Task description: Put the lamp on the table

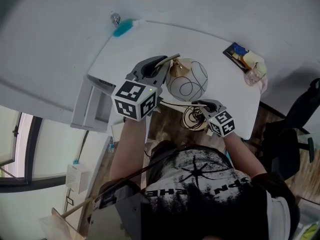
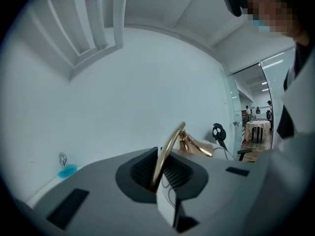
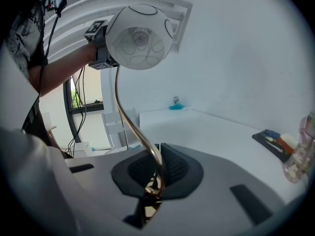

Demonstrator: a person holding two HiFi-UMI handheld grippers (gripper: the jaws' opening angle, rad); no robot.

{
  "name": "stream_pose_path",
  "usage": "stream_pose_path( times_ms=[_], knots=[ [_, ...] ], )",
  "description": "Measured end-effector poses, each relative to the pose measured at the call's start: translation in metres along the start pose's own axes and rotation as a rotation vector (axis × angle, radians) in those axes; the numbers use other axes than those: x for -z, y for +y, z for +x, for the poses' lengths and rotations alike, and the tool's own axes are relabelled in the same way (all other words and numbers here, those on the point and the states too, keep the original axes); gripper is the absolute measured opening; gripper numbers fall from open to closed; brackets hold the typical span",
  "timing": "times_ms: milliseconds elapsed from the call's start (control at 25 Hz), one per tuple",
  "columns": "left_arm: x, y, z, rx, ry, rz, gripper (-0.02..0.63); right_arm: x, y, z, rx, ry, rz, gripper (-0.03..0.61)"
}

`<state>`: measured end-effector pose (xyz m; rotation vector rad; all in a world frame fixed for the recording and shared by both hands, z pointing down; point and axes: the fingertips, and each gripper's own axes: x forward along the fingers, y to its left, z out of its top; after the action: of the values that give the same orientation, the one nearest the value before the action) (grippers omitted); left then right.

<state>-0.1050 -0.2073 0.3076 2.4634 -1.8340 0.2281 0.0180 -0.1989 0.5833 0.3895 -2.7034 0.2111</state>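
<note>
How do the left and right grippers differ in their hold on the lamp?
The left gripper grips the gold stem right beside the white globe; the right gripper grips it lower, near the coiled cord. The left gripper is held higher than the right gripper. Both are shut on the stem.

The right gripper (image 3: 156, 168) has its jaws closed on the thin gold stem (image 3: 129, 119) of the lamp (image 3: 139, 37), which curves up to a white globe shade at upper left. Just behind the globe is the left gripper (image 3: 102, 58), on a bare forearm. Beyond lies the white table (image 3: 216, 132), with a small blue object (image 3: 176, 107) at its far edge and a dark tray (image 3: 270, 140) and clear container (image 3: 300, 156) to the right.
</note>
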Motion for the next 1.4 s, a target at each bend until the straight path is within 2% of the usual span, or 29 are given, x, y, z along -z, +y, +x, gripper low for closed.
stream_pose_path(
  times_ms=[440, 920, 1400],
  knots=[
    [-0.001, 0.051, 0.039, 0.061, -0.009, 0.005, 0.029, -0.020, -0.033, 0.044, 0.058, 0.004, 0.020, 0.020],
    [-0.018, 0.138, 0.104, 0.143, -0.015, 0.017, 0.029, -0.070, -0.089, 0.116, 0.136, -0.004, 0.050, 0.020],
    [-0.025, 0.214, 0.167, 0.230, 0.000, 0.040, 0.029, -0.105, -0.137, 0.189, 0.204, -0.011, 0.101, 0.020]
  ],
)
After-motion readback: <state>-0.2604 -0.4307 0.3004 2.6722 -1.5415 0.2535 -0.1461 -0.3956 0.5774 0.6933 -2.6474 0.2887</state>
